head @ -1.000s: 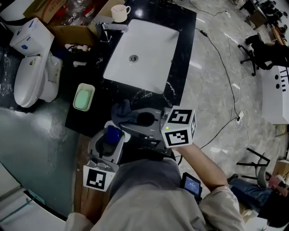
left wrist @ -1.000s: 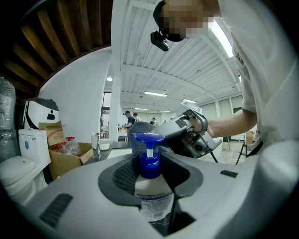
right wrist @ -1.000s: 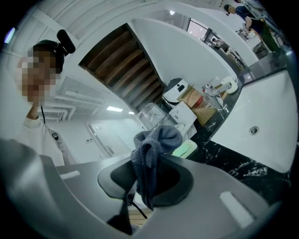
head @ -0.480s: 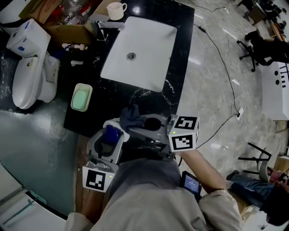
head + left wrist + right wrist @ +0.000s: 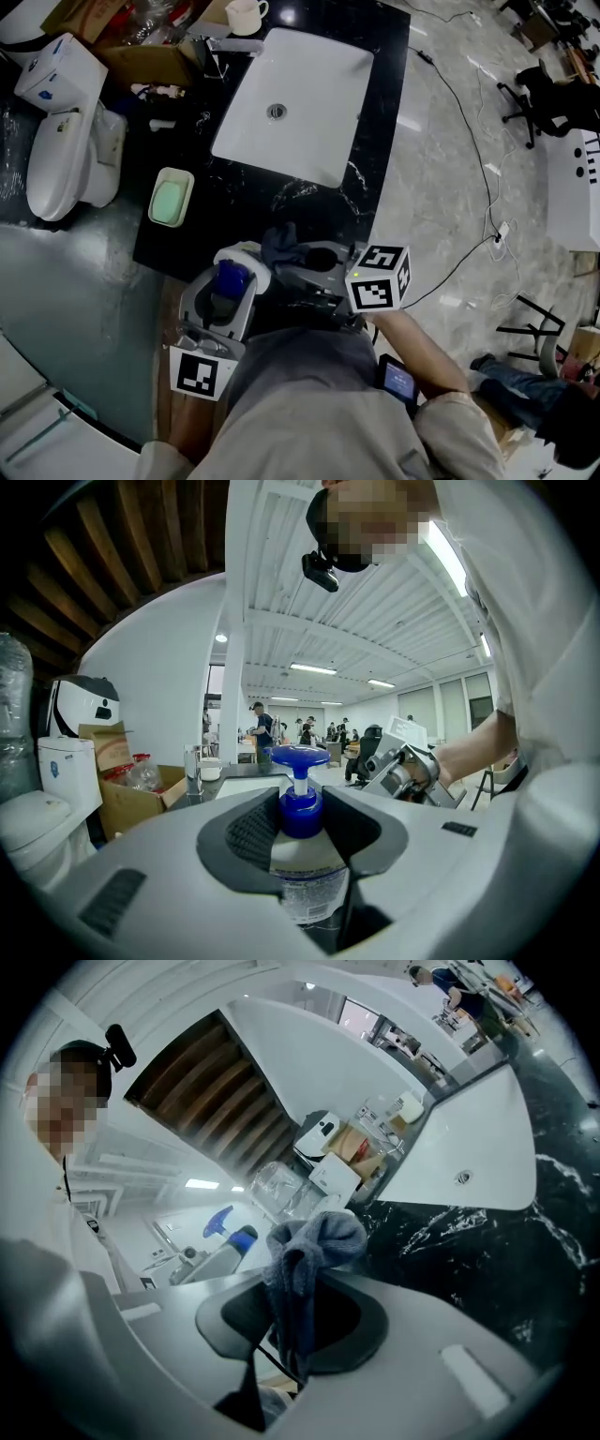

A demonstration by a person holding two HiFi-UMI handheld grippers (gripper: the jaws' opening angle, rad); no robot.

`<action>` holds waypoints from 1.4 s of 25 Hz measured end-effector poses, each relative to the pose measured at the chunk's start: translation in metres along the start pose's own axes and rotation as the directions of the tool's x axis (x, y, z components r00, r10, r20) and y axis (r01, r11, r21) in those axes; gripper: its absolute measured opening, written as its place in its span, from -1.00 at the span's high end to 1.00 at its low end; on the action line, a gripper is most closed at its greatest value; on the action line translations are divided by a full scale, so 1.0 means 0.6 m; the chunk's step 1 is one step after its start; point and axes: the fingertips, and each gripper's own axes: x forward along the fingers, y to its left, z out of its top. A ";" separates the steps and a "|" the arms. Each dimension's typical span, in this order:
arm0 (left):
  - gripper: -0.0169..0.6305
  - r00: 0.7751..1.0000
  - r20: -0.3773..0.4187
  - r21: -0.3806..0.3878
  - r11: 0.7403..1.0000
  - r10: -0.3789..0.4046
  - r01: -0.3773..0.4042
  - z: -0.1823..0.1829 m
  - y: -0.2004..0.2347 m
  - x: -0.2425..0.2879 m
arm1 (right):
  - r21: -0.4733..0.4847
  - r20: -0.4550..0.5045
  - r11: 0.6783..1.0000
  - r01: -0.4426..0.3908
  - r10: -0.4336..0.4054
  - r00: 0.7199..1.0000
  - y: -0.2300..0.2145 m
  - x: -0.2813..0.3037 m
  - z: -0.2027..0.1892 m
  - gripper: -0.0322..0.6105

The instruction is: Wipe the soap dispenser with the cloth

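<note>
R gripper [image 5: 298, 255] has dropped, grey cloth [image 5: 309, 1241] pinched in its jaws, just beside the soap dispenser [image 5: 298, 808], which L gripper [image 5: 225, 281] clamps by the neck. Beyond: black marble counter [image 5: 375, 131] w/ white sink [image 5: 300, 94], glossy floor [image 5: 450, 187].

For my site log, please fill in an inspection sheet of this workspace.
Surface: black marble counter with white sink set in.
Job's things: soap dispenser at the counter's near edge; grey cloth close beside it, contact unclear.
Clutter: green soap dish, cup, cardboard box.
Grippers: left gripper shut on the soap dispenser; right gripper shut on the grey cloth.
Cables: cable trailing over the floor right of the counter.
Surroundings: toilet left of the counter; office chair far right.
</note>
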 end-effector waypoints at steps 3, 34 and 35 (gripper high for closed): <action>0.51 1.000 0.003 -0.001 1.000 0.007 -0.007 0.000 0.001 -0.001 | 0.011 -0.029 1.000 0.029 -0.029 0.999 -0.017 0.005 -0.015 0.68; 0.51 1.000 0.009 -0.009 1.000 0.023 -0.023 -0.002 0.008 0.000 | -0.172 -0.233 0.972 0.158 -0.196 0.952 -0.052 0.039 -0.050 0.67; 0.51 1.000 0.011 -0.010 1.000 0.022 -0.022 -0.002 0.009 0.001 | -0.176 -0.233 0.972 0.155 -0.194 0.953 -0.050 0.039 -0.049 0.67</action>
